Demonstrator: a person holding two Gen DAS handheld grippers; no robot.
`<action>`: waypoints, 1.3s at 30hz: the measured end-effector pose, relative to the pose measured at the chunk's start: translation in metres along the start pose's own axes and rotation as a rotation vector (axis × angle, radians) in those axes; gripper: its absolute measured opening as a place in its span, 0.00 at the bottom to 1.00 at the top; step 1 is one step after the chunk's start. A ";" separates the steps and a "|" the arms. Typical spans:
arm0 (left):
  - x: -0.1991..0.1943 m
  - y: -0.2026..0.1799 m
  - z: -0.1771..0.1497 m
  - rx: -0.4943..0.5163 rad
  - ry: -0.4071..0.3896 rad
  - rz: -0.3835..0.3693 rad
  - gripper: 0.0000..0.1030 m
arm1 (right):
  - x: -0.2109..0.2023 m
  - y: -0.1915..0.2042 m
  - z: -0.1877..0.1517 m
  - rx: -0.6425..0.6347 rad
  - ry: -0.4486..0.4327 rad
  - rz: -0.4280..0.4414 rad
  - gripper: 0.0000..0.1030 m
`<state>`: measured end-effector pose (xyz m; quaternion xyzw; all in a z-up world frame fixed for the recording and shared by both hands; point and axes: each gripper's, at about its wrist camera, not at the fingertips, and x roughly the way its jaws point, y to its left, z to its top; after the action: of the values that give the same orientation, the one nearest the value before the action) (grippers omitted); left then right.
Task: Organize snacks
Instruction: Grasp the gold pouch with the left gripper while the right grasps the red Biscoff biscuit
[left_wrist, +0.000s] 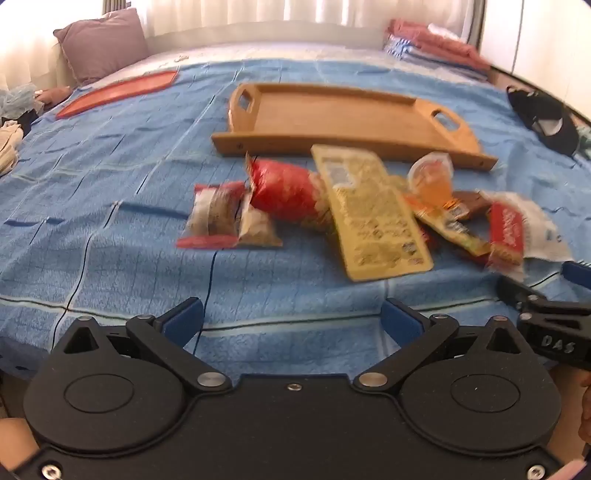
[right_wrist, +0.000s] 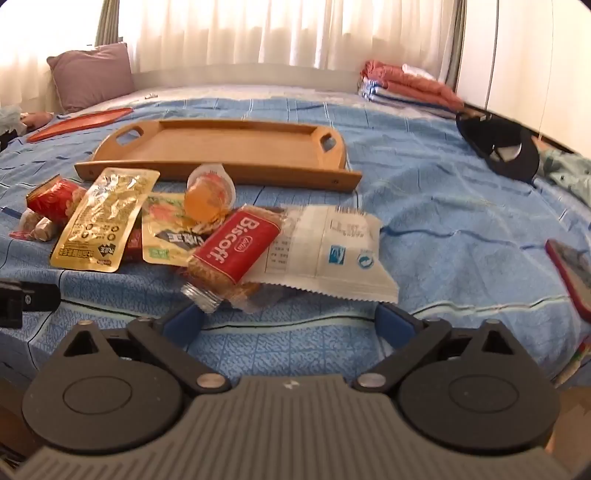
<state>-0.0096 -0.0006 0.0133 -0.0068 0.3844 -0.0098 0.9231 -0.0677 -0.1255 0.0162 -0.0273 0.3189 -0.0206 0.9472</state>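
Both grippers, left gripper (left_wrist: 291, 317) and right gripper (right_wrist: 291, 319), spread apart; wooden tray (right_wrist: 221, 147) holds nothing.

surface: bed (right_wrist: 424, 206) with blue checked cover
tray: wooden tray (right_wrist: 221, 147) mid-bed, long side toward camera, nothing in it
snack pile: on cover just in front of tray
pile items: gold pouch (right_wrist: 101, 218), red bag (left_wrist: 286, 188), orange jelly cup (right_wrist: 208, 194), Biscoff pack (right_wrist: 234, 249), white wrapper (right_wrist: 328, 251), small biscuit packs (left_wrist: 225, 219) at left end
red lid: flat red lid (left_wrist: 118, 94) far left, well apart from tray
pillow: mauve pillow (right_wrist: 90, 75) at far left corner
folded cloth: stack (right_wrist: 406, 88) at far right corner
black cap: black cap (right_wrist: 498, 147) right of tray
phone: red-cased phone (right_wrist: 570, 275) near right edge
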 end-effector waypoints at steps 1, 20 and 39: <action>-0.005 -0.001 0.001 0.008 -0.015 -0.005 0.96 | -0.003 0.001 0.000 -0.017 -0.010 -0.007 0.94; -0.012 -0.033 0.031 0.054 -0.083 -0.081 0.50 | -0.017 0.004 0.029 0.065 -0.083 0.162 0.45; 0.018 -0.061 0.030 0.120 -0.066 -0.045 0.54 | -0.017 -0.011 0.013 -0.071 -0.080 -0.013 0.29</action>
<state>0.0232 -0.0617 0.0232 0.0395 0.3521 -0.0533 0.9336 -0.0740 -0.1345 0.0373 -0.0638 0.2813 -0.0142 0.9574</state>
